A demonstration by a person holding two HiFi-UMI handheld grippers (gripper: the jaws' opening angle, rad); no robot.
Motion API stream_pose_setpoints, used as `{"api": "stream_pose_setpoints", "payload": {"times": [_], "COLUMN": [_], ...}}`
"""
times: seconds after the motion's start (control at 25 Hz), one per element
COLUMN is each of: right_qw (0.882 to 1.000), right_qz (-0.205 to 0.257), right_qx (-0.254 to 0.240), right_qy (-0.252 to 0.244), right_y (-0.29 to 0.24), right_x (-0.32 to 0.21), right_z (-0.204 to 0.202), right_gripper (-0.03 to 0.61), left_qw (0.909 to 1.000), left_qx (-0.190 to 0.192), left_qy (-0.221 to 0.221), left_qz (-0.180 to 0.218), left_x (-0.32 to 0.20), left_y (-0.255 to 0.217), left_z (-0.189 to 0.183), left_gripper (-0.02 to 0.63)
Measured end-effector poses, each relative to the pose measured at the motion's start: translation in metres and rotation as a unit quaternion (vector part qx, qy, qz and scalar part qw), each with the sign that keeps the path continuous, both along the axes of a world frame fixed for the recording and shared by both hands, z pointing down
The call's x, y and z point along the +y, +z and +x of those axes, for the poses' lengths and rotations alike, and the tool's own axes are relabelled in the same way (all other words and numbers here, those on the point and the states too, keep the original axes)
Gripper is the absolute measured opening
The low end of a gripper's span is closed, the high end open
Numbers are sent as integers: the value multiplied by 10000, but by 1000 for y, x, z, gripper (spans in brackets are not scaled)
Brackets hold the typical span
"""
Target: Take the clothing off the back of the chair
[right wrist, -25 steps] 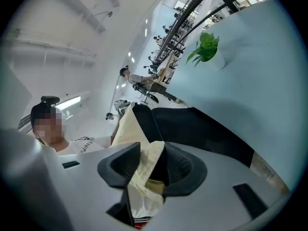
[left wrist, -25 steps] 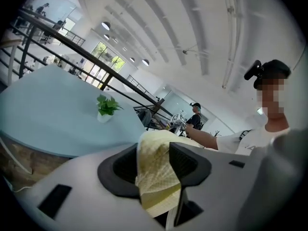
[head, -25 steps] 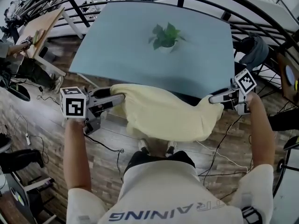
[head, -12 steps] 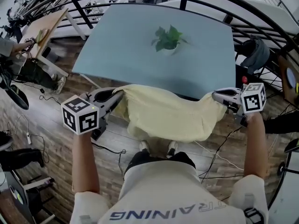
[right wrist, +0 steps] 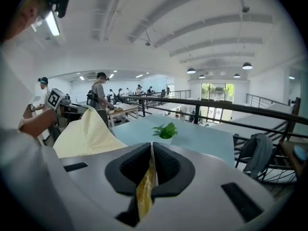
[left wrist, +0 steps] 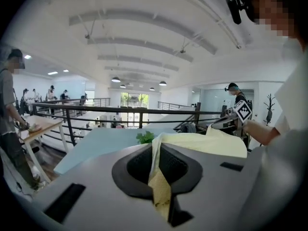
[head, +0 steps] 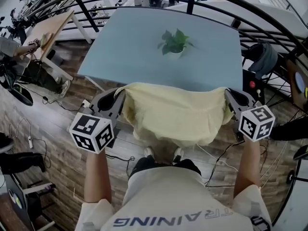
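A pale blue table (head: 144,42) fills the upper centre of the head view. Just below it a pale yellow garment (head: 173,119) stretches across mid-frame, its long axis running left to right, with the chair back presumably hidden beneath it. The left gripper (head: 120,97) is closed tight on the garment's upper left corner and the right gripper (head: 229,97) on its upper right corner, so the cloth spans between them and the lift likely needs both ends raised evenly.
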State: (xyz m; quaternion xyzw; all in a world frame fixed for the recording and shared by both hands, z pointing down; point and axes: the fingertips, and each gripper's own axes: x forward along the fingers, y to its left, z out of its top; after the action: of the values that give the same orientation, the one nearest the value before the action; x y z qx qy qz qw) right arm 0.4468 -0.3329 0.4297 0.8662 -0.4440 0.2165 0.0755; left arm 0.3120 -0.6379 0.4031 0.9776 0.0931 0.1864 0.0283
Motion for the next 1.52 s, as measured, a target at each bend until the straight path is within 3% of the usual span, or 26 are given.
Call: {"api": "stream_pose_setpoints", "payload": {"times": [0.16, 0.4, 0.68, 0.96, 1.52], "right_qw": [9973, 9890, 9769, 9732, 9728], "right_qz": [326, 780, 1354, 1599, 1552], "right_qx": [529, 1140, 1645, 1653, 1661], "right_qy": [395, 528, 157, -70, -444], "right_y": [-23, -52, -76, -84, -87], "right_x": [5, 15, 22, 25, 46], "right_z": [-9, -23, -48, -71, -182], "right_gripper": [32, 32, 31, 31, 31], "left_qw": [9977, 9861, 9685, 9591, 9466], "left_qx": [455, 1051, 1447, 1524, 1557], "left_qy": [-475, -1261, -1963, -2296, -2741], "left_qz": [179, 271, 508, 649, 672], "left_x": [2, 13, 34, 50, 96], "left_y": [-19, -43, -62, -67, -65], "left_z": [-16, -47, -96, -137, -266], "left_gripper": [48, 46, 44, 44, 44]}}
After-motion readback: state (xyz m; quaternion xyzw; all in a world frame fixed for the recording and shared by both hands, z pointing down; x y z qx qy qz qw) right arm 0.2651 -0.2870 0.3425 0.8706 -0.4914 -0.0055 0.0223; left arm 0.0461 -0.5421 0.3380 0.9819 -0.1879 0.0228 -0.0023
